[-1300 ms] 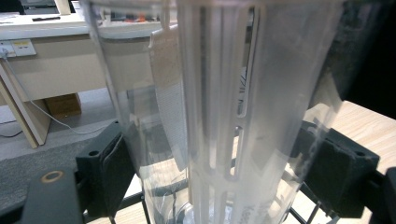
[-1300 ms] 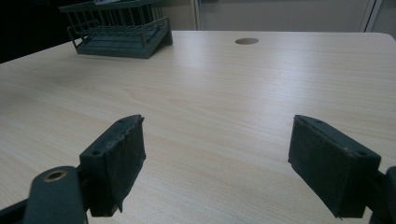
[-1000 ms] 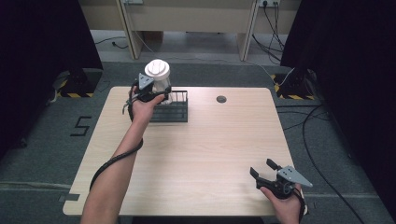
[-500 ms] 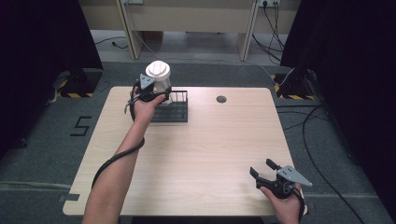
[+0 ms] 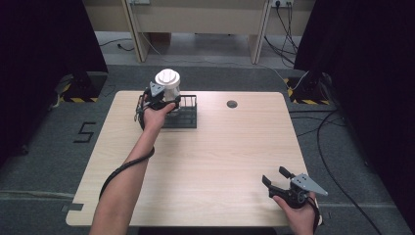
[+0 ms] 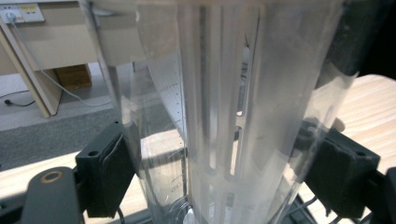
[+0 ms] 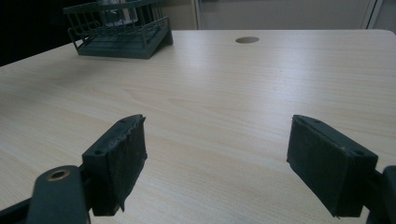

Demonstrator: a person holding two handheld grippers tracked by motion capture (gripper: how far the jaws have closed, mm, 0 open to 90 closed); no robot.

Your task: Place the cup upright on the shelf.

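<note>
1. The left gripper (image 5: 164, 104) is at the far left part of the light wooden table (image 5: 210, 161), at the dark wire basket (image 5: 183, 111) that stands there.
2. Its jaws are clamped on a tall clear plastic cylinder with a white lid (image 5: 168, 87); in the left gripper view the two black pads press on the left and right sides of the see-through cylinder (image 6: 224, 116).
3. The cylinder stands upright, and a slotted white insert shows through its wall in the left gripper view.
4. In the high view the cylinder's lower end sits at the left end of the basket, behind the basket's front wires; whether it rests on the basket floor or hangs just above it cannot be told.
5. The person's left forearm (image 5: 132, 166) reaches from the near edge of the table up to the basket, with a black cable looping beside it.
6. The right gripper (image 5: 280, 182) is at the near right corner of the table, well apart from the basket.
7. Its jaws are spread wide with nothing between them; in the right gripper view bare tabletop (image 7: 224, 116) shows between the two pads.
8. In that view the basket (image 7: 121, 32) lies far off at the upper left, and a small round dark hole in the tabletop (image 7: 247, 40) lies farther right.
</note>
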